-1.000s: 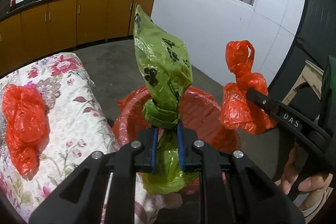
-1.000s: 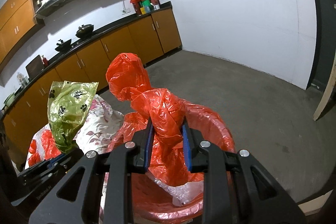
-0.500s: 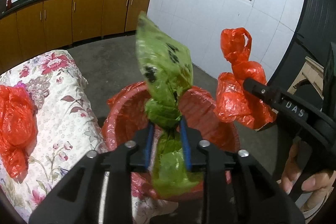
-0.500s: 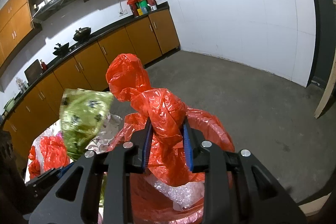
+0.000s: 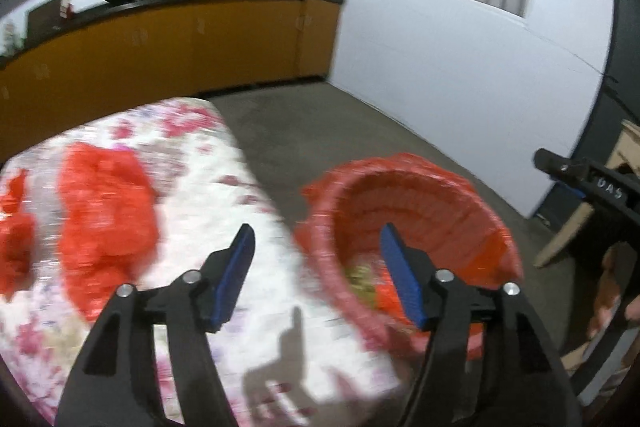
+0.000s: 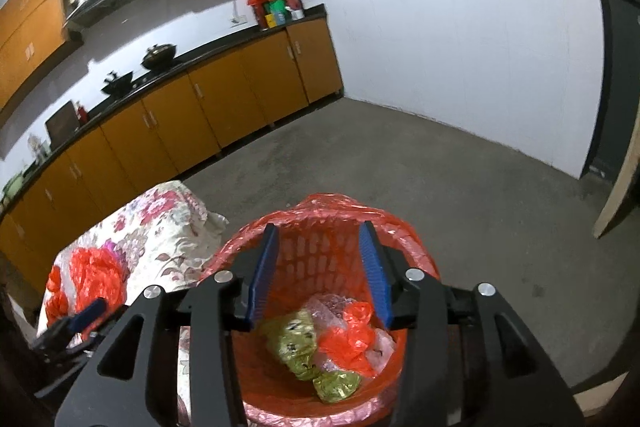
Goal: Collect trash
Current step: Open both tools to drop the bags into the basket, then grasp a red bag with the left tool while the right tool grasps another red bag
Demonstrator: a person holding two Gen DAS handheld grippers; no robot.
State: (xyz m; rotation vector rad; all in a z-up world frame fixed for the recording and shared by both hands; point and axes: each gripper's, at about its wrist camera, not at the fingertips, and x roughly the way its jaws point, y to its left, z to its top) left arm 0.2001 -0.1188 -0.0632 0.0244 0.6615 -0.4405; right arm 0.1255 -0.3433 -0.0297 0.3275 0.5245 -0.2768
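While blurred in the left wrist view, red-lined plastic basket (image 6: 320, 307) contents resolve only from the right: two green printed bags (image 6: 294, 341), one red bag (image 6: 352, 339). Left gripper (image 5: 316, 267) and right gripper (image 6: 320, 267) just opened, empty. Beside basket, one red bag on floral cloth (image 5: 104, 211).

Dim indoor light, heavy motion blur across left wrist view, sharper right wrist view, fisheye bending and dark corners.

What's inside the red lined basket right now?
In the basket: a knotted green paw-print bag, a crumpled red bag, a second green wad and some clear plastic. Anything beneath that pile is covered.
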